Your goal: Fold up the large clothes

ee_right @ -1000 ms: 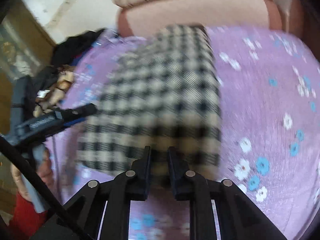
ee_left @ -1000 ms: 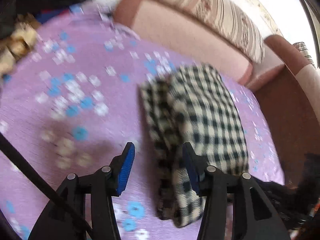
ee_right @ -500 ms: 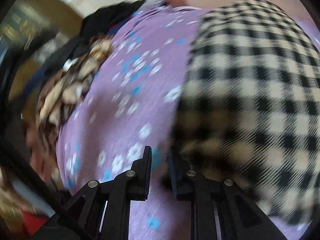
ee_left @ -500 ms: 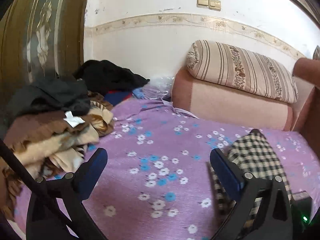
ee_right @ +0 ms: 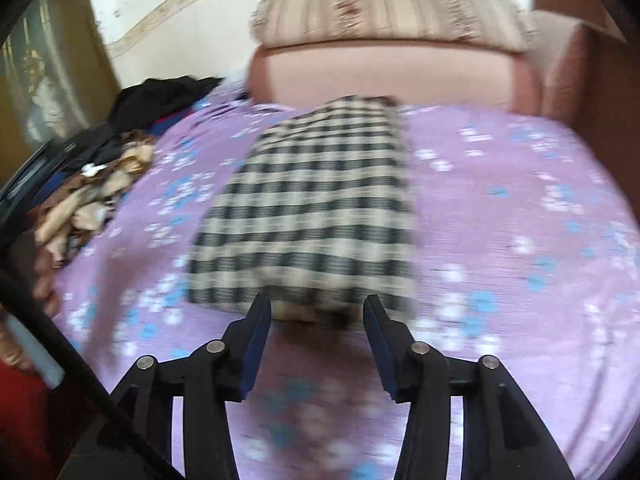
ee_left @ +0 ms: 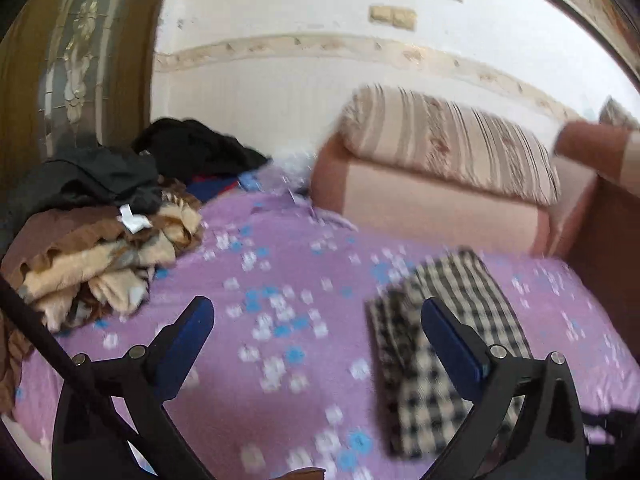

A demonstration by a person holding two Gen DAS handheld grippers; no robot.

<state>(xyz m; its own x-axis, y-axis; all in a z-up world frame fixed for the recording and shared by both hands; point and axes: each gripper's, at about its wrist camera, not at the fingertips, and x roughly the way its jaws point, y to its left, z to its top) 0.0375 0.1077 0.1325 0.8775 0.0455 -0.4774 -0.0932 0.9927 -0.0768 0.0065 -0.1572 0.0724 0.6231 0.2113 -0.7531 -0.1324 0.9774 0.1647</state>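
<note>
Though both views are smeared by motion blur, the layout reads clearly enough:

Bedspread: purple floral bedspread [ee_left: 280, 248] fills most of both views; its flower print is blurred, and its near edge is cut off behind the gripper frames.

Sofa back: pink sofa back [ee_right: 384, 76] runs along the far side, topped by a striped cushion [ee_left: 448, 152]; its right end runs out of view.

Clothes pile: heap of brown, beige and black garments [ee_left: 100, 232] at the far left of the bedspread, well apart from the folded piece; single items cannot be told apart.

Checked garment: folded black-and-cream checked garment [ee_right: 312, 216] lies flat on the bedspread toward the sofa back; in the left wrist view its near part is hidden behind the right finger.

Right gripper: right gripper [ee_right: 316, 312] has its fingers spread wide, with the garment's near edge just ahead between them; contact cannot be told.

Left gripper: left gripper [ee_left: 316, 320] is spread wide over bare bedspread, holding nothing.
</note>
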